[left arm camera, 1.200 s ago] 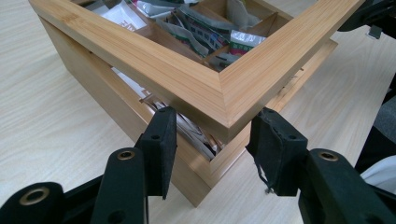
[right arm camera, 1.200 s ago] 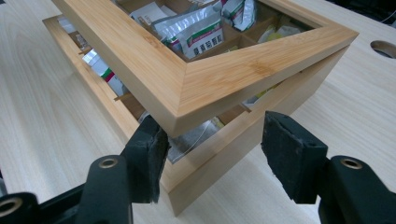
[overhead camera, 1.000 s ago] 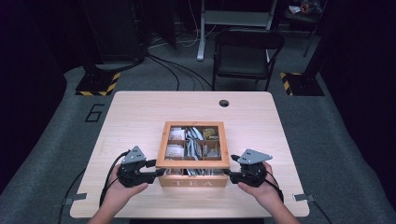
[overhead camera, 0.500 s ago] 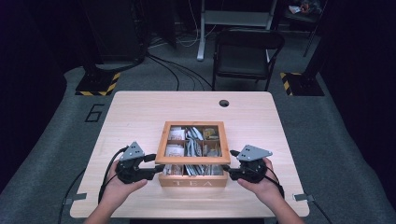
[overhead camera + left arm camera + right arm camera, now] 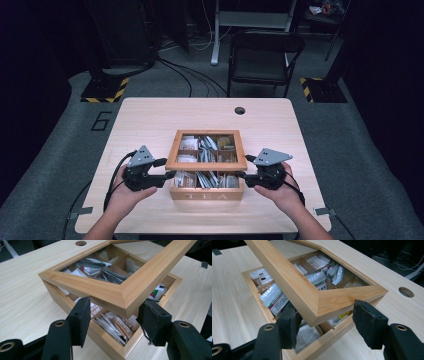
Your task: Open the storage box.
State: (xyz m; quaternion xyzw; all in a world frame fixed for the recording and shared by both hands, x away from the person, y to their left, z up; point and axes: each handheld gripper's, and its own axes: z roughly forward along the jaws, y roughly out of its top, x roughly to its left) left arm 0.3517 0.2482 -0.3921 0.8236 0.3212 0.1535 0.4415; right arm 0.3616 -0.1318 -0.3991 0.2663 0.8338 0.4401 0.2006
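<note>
High view showed a pale wooden tea box [image 5: 206, 194] on the near middle of the light wood table [image 5: 150, 120], with "TEA" lettered on its near wall. Its lid [image 5: 206, 163], a wooden frame around a clear pane, was raised at its near edge, so that the near row of compartments lay uncovered and the far rows showed through the pane. Packets and sachets [image 5: 207, 179] in white, brown and green crowded the divided compartments. The left gripper [image 5: 167, 176] sat at the lid's near left corner and the right gripper [image 5: 241, 175] at its near right corner, each held in a hand. Left gripper view had the lid's mitred corner [image 5: 125, 298] between the two black jaws, which had just been opening; the pads stood beside the wood, and whether they pressed it could not be told. Right gripper view showed the other corner [image 5: 322, 305] above the left jaw, with the right jaw clear of the wood, so those jaws stood open.
</note>
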